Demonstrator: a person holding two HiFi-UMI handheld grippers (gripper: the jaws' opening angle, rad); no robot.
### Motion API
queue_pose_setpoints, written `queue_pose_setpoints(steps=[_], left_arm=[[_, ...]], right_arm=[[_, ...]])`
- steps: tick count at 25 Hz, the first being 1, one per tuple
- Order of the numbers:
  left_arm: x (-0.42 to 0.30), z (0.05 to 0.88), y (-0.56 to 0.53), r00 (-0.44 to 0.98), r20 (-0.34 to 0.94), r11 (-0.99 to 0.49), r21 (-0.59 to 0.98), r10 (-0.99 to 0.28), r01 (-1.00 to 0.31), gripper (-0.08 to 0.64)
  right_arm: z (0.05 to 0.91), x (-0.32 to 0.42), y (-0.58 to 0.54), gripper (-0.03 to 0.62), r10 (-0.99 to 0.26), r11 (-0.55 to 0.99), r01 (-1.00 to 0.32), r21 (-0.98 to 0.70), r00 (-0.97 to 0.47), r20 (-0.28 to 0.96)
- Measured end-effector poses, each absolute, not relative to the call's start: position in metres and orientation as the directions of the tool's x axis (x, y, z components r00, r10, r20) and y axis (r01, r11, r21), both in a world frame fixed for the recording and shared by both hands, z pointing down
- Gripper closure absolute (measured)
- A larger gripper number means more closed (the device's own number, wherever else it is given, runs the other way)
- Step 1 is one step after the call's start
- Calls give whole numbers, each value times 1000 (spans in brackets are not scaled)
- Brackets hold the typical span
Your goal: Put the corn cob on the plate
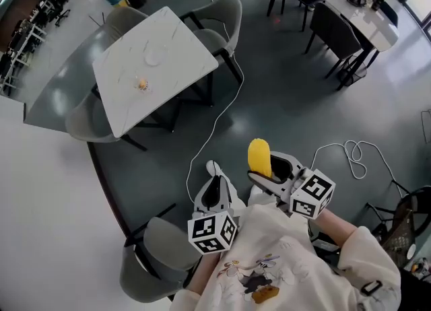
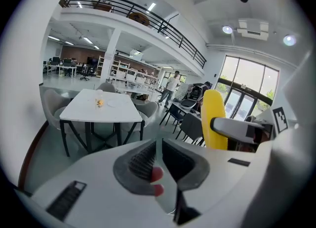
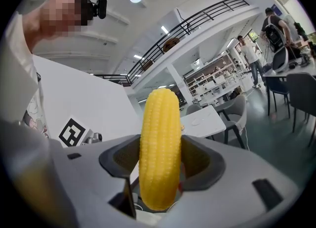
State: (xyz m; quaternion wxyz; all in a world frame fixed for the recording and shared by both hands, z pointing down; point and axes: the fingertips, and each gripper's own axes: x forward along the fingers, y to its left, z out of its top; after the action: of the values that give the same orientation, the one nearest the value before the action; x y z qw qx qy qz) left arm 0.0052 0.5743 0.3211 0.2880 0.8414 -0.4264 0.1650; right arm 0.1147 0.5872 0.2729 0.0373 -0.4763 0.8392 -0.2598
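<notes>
Right gripper view shows the right gripper [image 3: 161,165] clamped on the corn cob [image 3: 159,133], upright, probably for carrying. The left gripper [image 2: 157,162] is pinched together, empty. The plate [image 1: 153,54] sits mid-table [image 1: 182,44], well away.

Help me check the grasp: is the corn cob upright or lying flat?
Upright: the corn cob stands on end, tip up, clamped in the right gripper.

The yellow corn cob [image 1: 259,155] stands upright in the right gripper [image 1: 268,169], near right, well apart from the clear glass plate [image 1: 154,54] on the far-left white square tabletop [image 1: 185,54].
</notes>
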Motion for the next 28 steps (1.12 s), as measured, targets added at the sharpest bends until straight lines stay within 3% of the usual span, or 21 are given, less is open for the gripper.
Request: queue_pose_setpoints(steps=[28], left_arm=[[-94,314,286,647,501,-496,416,-574,-762,518]], right_arm=[[264,16,296,345,-835,348,-812,-469,-496,238]])
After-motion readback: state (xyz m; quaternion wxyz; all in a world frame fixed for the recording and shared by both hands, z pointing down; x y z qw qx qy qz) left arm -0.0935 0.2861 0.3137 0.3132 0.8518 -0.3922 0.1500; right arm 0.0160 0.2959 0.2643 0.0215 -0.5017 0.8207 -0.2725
